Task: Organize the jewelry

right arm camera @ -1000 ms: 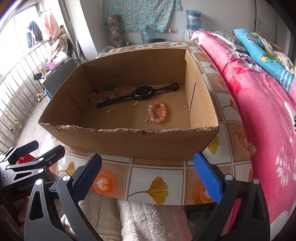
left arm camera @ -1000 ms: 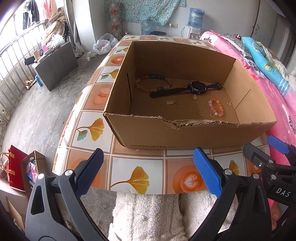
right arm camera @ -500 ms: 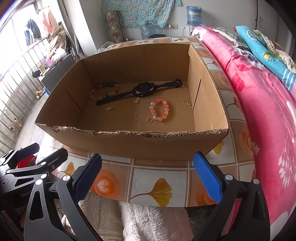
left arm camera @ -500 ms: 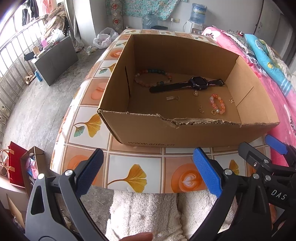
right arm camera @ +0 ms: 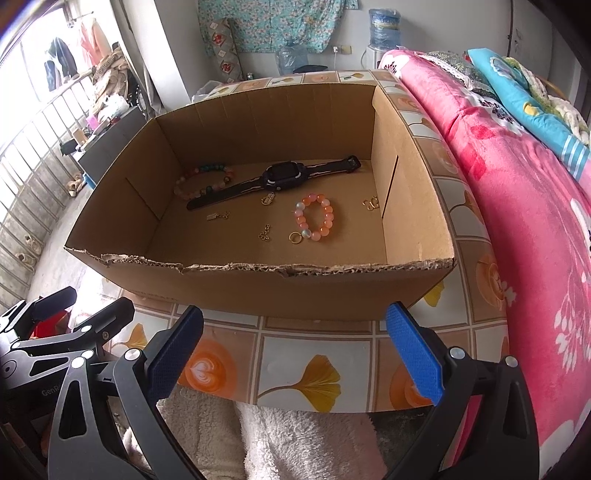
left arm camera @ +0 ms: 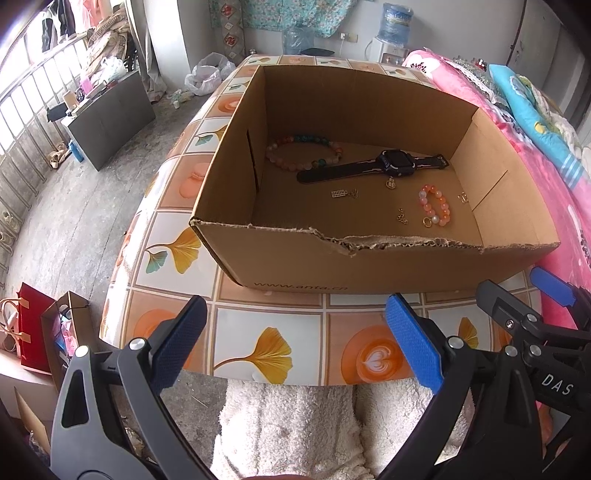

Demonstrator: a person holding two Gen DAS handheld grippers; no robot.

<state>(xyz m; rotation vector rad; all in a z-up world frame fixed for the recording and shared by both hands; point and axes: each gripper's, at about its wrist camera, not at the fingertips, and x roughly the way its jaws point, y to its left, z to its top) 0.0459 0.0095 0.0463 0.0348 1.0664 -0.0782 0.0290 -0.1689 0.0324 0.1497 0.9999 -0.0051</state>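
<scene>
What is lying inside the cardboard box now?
Inside the cardboard box: a black watch, a multicoloured bead bracelet, an orange bead bracelet, a gold ring and small gold pieces. The near wall hides the floor strip behind it.

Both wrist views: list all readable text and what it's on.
"www.anta.cn": front wall of the brown cardboard box.
"DAS": black body of the right gripper, seen from the left wrist view.
"GenR", cut off: black body of the left gripper, seen from the right wrist view.
Blue water jug label: too blurred.

I note: brown cardboard box [right arm camera: 280, 295]; black watch [right arm camera: 282, 177]; orange-pink bead bracelet [right arm camera: 314, 218]; worktop [right arm camera: 295, 354] tiled cream-orange with ginkgo leaves; blue-padded fingers [right arm camera: 413, 354]; pink floral bed cover [right arm camera: 535, 206].
</scene>
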